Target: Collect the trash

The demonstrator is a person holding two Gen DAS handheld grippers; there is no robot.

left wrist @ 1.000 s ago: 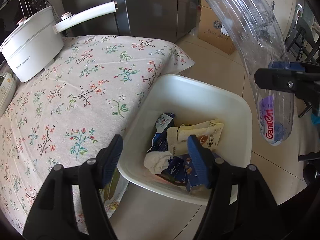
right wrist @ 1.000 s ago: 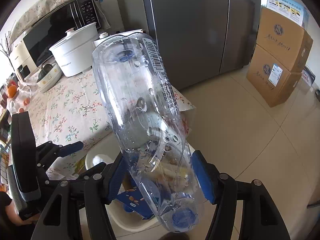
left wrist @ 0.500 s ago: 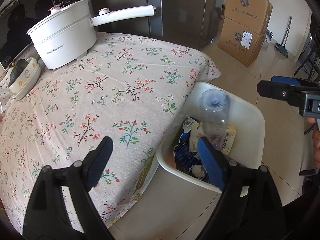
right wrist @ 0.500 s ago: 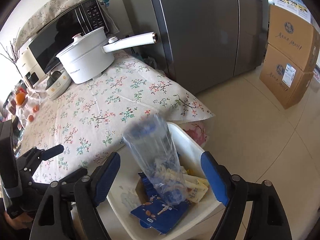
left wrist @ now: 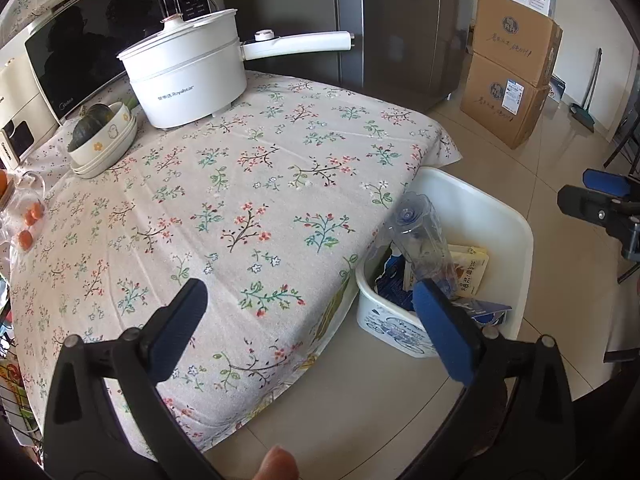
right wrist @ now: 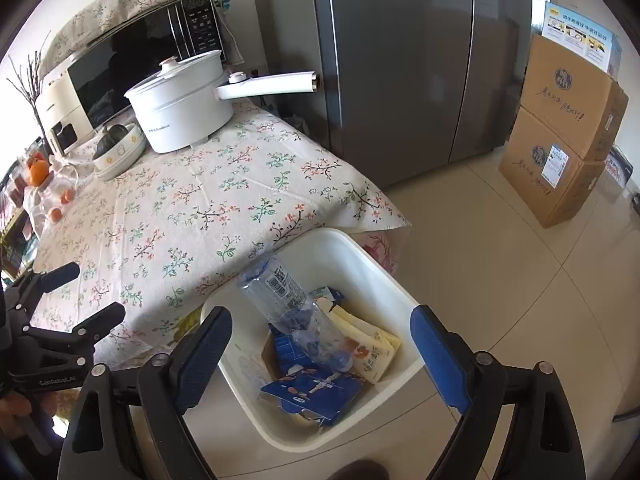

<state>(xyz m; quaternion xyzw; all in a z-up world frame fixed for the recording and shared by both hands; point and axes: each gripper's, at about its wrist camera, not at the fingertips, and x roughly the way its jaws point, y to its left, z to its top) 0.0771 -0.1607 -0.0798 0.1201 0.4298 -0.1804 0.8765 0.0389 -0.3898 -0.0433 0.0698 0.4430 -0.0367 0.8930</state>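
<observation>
A clear plastic bottle [right wrist: 294, 312] lies tilted in the white bin [right wrist: 400, 300] on the floor, on top of yellow packets [right wrist: 372, 344] and a blue carton [right wrist: 316, 394]. My right gripper [right wrist: 322, 354] hovers above the bin, its jaws opening wide with nothing between the pads. My left gripper [left wrist: 310, 326] hangs over the table's corner beside the bin [left wrist: 520, 248], its jaws also opening and empty. The same bottle [left wrist: 420, 240] leans against the bin's near wall in the left wrist view.
The table wears a floral cloth [left wrist: 240, 184]. A white electric pot [left wrist: 188, 80] with a long handle, stacked bowls holding a squash [left wrist: 100, 136], small oranges [left wrist: 30, 220] and a microwave [right wrist: 132, 64] stand at its back. A grey fridge [right wrist: 420, 60] and cardboard boxes [right wrist: 560, 140] line the tiled floor.
The bottle left my right gripper and dropped into the bin. Both grippers opened wider. My left gripper swung from over the bin toward the table and rose.
</observation>
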